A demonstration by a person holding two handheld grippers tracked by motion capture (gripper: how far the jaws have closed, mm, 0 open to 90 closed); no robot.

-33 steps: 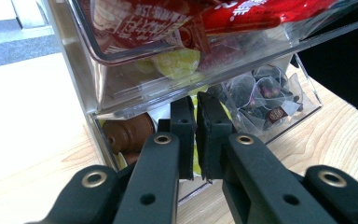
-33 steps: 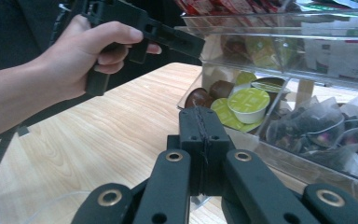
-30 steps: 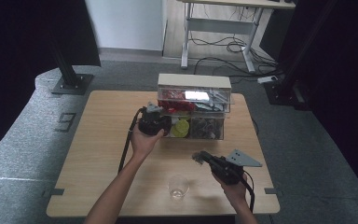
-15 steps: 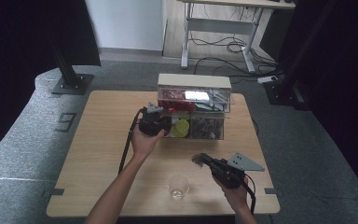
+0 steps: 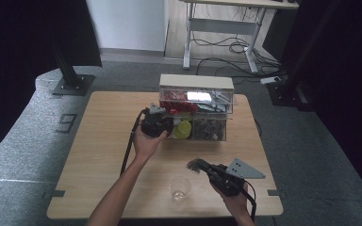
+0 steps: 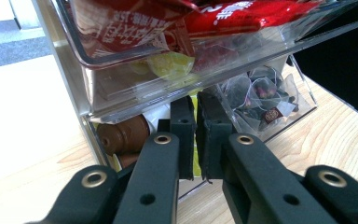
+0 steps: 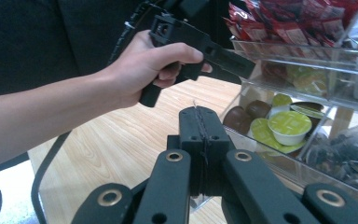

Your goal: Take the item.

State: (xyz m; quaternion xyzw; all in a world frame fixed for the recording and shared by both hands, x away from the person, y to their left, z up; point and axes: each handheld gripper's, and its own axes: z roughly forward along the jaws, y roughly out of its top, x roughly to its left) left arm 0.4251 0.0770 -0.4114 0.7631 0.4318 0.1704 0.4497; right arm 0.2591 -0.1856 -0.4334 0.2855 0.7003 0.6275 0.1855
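A clear drawer organizer [image 5: 195,82] stands at the back middle of the table. My left gripper [image 5: 169,126] is at its lower left drawer [image 7: 261,144], which is pulled out and holds brown [image 6: 121,135] and yellow-green capsules [image 7: 289,123]. The left gripper's [image 6: 196,100] jaws stand nearly together, pinching the drawer's clear front wall. My right gripper [image 5: 194,164] hovers near the front right, pointing left, a little way from a glass [image 5: 180,188]. Its jaws [image 7: 199,112] are shut with nothing clear between them.
Red packets [image 6: 242,18] fill the upper drawer, and tea bags [image 6: 265,98] lie in the lower right one. The left gripper's cable [image 5: 129,146] trails across the wooden table [image 5: 99,141]. The floor around the table is grey.
The right gripper has drifted a little toward the table's front edge. The left gripper has stayed at the drawer.
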